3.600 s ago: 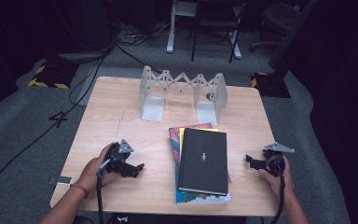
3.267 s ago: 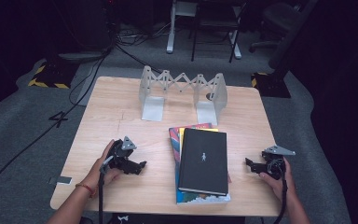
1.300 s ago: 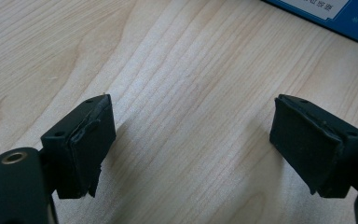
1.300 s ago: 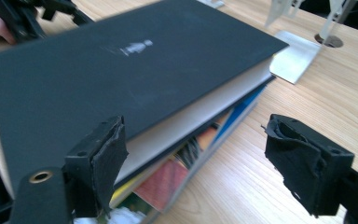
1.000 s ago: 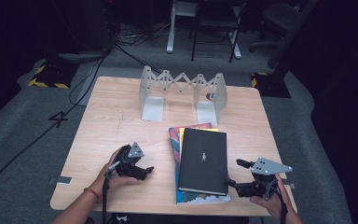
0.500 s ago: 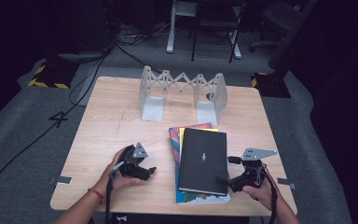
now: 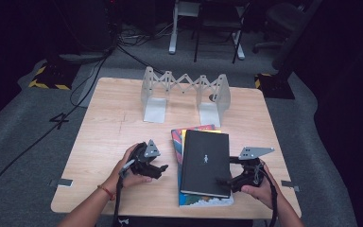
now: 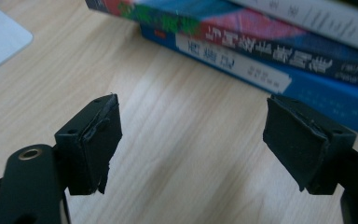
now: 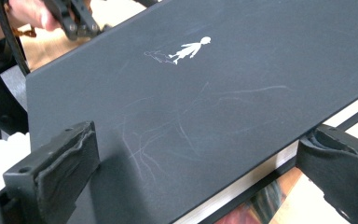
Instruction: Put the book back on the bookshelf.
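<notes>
A black book [image 7: 204,163] with a small white figure on its cover [image 9: 214,93] tops a stack of colourful books [image 7: 203,201] at the table's front middle. My right gripper [image 7: 224,180] is at the black book's front right corner. Its jaws have just been opening and stand wide, with the corner between them [image 9: 196,154]: one pad over the cover, the other beside the page edge. My left gripper [image 7: 163,168] points at the stack's left side, a short way off. Its jaws [image 8: 191,135] have just been closing a little but stay open over bare wood, facing a blue book spine [image 8: 261,74].
A grey folding book rack [image 7: 184,90] stands at the back middle of the wooden table [image 7: 113,118]. The other hand and its gripper [image 9: 72,18] show beyond the black book. Dark floor with cables and chair legs surrounds the table.
Both hands have closed in on the stack. The right gripper came left to the black book's front right corner; the left gripper moved right toward the spines.
</notes>
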`<state>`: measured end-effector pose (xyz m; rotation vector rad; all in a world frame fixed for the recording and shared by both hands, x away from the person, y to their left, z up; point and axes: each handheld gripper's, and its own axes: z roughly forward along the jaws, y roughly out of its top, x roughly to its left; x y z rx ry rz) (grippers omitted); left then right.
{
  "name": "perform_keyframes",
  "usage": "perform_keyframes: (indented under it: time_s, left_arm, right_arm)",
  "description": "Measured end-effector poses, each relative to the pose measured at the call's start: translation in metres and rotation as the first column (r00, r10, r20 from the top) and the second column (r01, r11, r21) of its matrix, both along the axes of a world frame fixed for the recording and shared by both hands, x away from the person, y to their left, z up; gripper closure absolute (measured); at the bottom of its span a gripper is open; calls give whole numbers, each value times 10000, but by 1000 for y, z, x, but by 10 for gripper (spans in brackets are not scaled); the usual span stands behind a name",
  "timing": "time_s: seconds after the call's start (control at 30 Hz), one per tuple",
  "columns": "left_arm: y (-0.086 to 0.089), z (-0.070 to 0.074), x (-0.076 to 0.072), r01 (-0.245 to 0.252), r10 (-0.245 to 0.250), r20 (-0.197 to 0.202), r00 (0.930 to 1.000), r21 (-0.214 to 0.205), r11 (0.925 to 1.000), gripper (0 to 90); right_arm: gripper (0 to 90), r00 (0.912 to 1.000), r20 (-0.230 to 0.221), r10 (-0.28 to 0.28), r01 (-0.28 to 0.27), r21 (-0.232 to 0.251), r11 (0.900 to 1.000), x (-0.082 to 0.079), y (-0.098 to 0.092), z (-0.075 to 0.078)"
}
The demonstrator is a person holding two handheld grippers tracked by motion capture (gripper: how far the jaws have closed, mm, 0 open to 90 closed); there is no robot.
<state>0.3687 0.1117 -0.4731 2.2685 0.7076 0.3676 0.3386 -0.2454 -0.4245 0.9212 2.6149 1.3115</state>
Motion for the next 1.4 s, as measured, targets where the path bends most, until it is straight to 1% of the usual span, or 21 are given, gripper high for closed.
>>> perform_keyframes:
  time_s: [0.07, 0.17, 0.23, 0.37, 0.43, 0.53, 0.57, 0.6, 0.63, 0.67, 0.73, 0.9, 0.97, 1.03, 1.1, 1.2, 1.23, 1.3, 1.33, 1.37, 1.4]
  left_arm:
    - [-3, 4, 4, 42, -42, 28, 10000, -175, 9998, 202]
    - [-8, 7, 7, 55, -50, 271, 9996, -186, 9998, 213]
    - [-9, 10, 9, 3, 3, 568, 9984, -111, 9999, 214]
    - [-8, 10, 17, -190, 205, 422, 9989, -366, 9991, 218]
    - [-9, 10, 18, -274, 291, 509, 9983, -332, 9991, 227]
    - [-12, 11, 22, -281, 303, 477, 9984, -479, 9985, 229]
    - [-13, 12, 24, -327, 356, 566, 9978, -505, 9982, 231]
    - [-16, 13, 26, -289, 322, 480, 9983, -678, 9973, 233]
    - [-18, 13, 28, -304, 340, 476, 9983, -740, 9968, 233]
    - [-19, 13, 29, -385, 417, 572, 9975, -556, 9977, 236]
    - [-21, 11, 32, -416, 442, 611, 9972, -433, 9982, 242]
    - [-20, 6, 37, -550, 567, 401, 9976, -430, 9976, 244]
    - [-19, 5, 38, -559, 575, 409, 9975, -392, 9977, 244]
    - [-20, 2, 43, -743, 763, 466, 9960, -422, 9963, 245]
    - [-20, 2, 45, -770, 790, 463, 9958, -431, 9961, 256]
    - [-20, 1, 55, -908, 926, 409, 9949, -436, 9949, 263]
    - [-19, 1, 57, -930, 947, 296, 9951, -546, 9942, 273]
    - [-18, 0, 60, -764, 788, 304, 9964, -744, 9943, 313]
    - [-17, 0, 60, -498, 524, 302, 9982, -820, 9954, 351]
    - [-18, 1, 58, -355, 383, 325, 9987, -829, 9959, 427]
    - [-19, 2, 57, -202, 233, 369, 9990, -812, 9965, 478]
  right_arm:
    - [2, 10000, 0, 11, -11, 11, 10000, 2, 1, 0]
    - [5, 10000, 8, 92, -92, 19, 10000, 8, 6, 0]
    - [5, 9998, -29, 202, -202, -12, 9998, 12, 8, 0]
    - [5, 9996, -23, 267, -267, -45, 9996, 17, 13, 0]
    - [5, 9994, -27, 339, -339, -20, 9994, 19, 14, 0]
    - [5, 9988, -54, 477, -477, -18, 9989, 23, 17, 0]
    - [5, 9986, -41, 531, -531, 29, 9986, 24, 17, -1]
    - [5, 9985, -46, 549, -548, 52, 9985, 24, 17, -1]
    - [5, 9984, -45, 558, -557, 64, 9984, 24, 17, -1]
    - [5, 9984, -37, 561, -561, 64, 9984, 24, 17, -1]
    - [5, 9984, -49, 558, -558, 20, 9984, 25, 17, -1]
    - [5, 9970, -11, 770, -770, 51, 9970, 29, 20, -1]
    - [5, 9967, 52, 812, -813, 139, 9966, 30, 22, -2]
    - [5, 9964, 63, 842, -843, 177, 9963, 31, 23, -2]
    - [5, 9961, 92, 883, -885, 201, 9959, 32, 23, -2]
    - [5, 9957, 98, 919, -921, 191, 9956, 32, 23, -2]
    - [5, 9956, 135, 932, -935, 181, 9955, 32, 24, -2]
    - [5, 9954, 194, 942, -945, 183, 9954, 32, 24, -2]
    - [5, 9953, 226, 942, -946, 198, 9953, 32, 24, -2]
    - [5, 9952, 258, 945, -951, 209, 9953, 32, 24, -2]
    - [5, 9949, 314, 956, -963, 219, 9951, 31, 24, -2]
